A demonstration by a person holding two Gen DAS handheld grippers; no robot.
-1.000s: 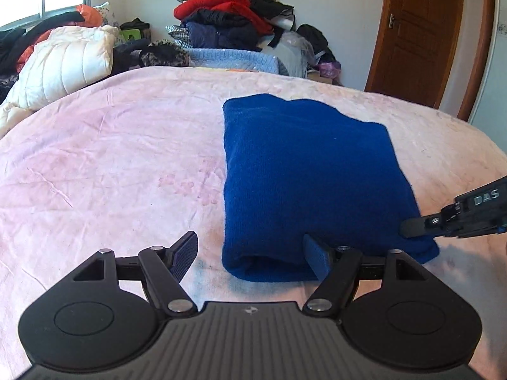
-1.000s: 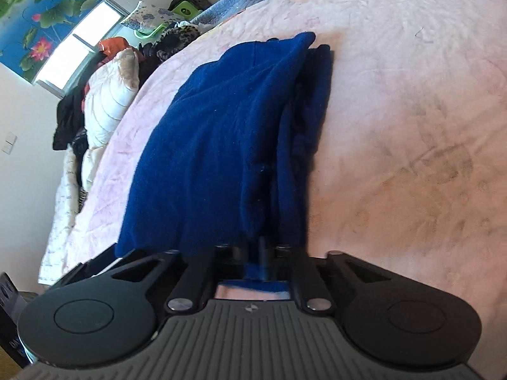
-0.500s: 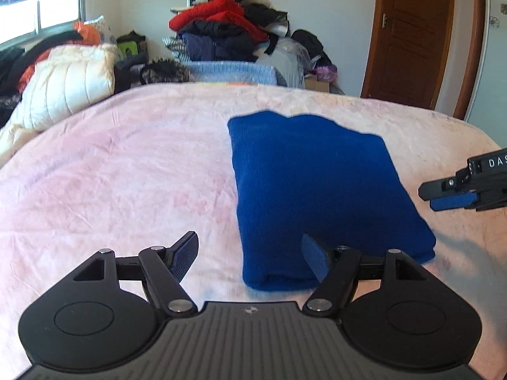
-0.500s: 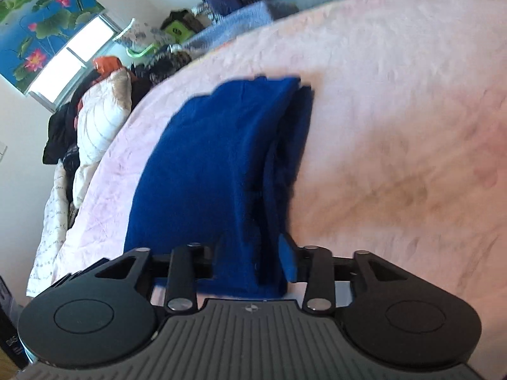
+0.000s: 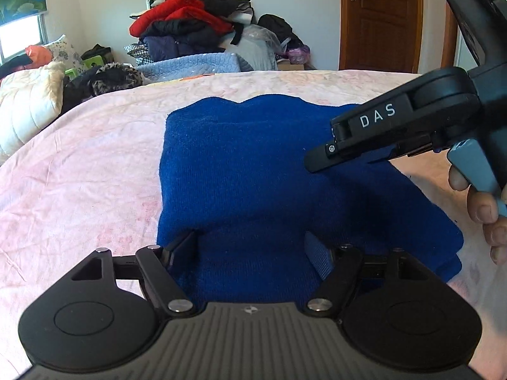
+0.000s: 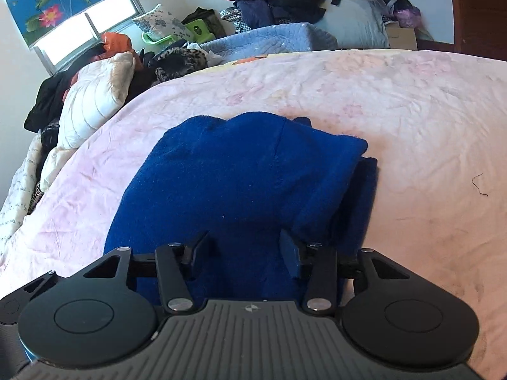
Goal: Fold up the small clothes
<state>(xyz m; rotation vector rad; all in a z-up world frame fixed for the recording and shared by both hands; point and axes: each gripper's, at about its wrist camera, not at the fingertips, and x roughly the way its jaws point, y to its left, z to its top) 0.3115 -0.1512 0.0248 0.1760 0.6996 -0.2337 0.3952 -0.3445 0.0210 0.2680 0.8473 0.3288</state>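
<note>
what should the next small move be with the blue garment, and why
Probably lower both grippers onto the near edge of the blue garment and close. The left gripper and the right gripper, whose jaws have just been opening, stand open over that edge with cloth between the fingers, nothing pinched. It lies as a long strip on the pink bedspread; one more fold seems due.

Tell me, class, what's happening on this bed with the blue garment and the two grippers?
A person is folding a blue garment on a bed with a pink blanket, holding a gripper in each hand. The garment lies folded into a thick rectangle. The right gripper has just been opening, and nothing is pinched between its pads. The left gripper is open over the near edge, gripping nothing. A pile of clothes sits beyond the bed.
</note>
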